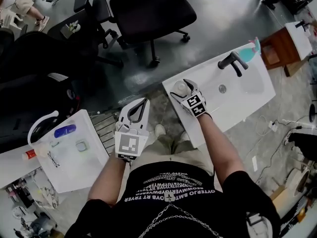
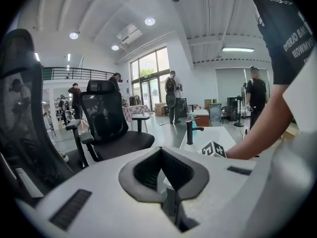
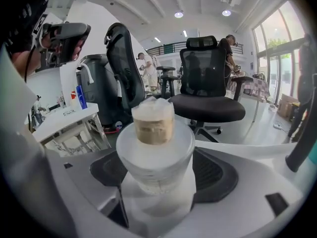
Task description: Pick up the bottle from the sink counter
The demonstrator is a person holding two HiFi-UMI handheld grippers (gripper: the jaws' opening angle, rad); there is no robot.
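Note:
A small translucent white bottle (image 1: 179, 87) with a tan neck stands on the near left corner of the white sink counter (image 1: 247, 90). My right gripper (image 1: 182, 89) is around it, jaws wide and open. In the right gripper view the bottle (image 3: 154, 148) rises between the dark pads (image 3: 106, 170), with a gap showing on each side. My left gripper (image 1: 143, 101) hangs in the air to the left of the counter, over the floor, shut with nothing in it. In the left gripper view its tips (image 2: 161, 150) meet, and the counter (image 2: 210, 135) lies beyond.
A black faucet (image 1: 233, 61) and a teal bottle (image 1: 255, 46) stand at the sink's far side. Black office chairs (image 1: 148, 9) fill the floor ahead. A white side table (image 1: 74, 155) with a blue bottle (image 1: 65, 131) is at the left. People stand in the distance.

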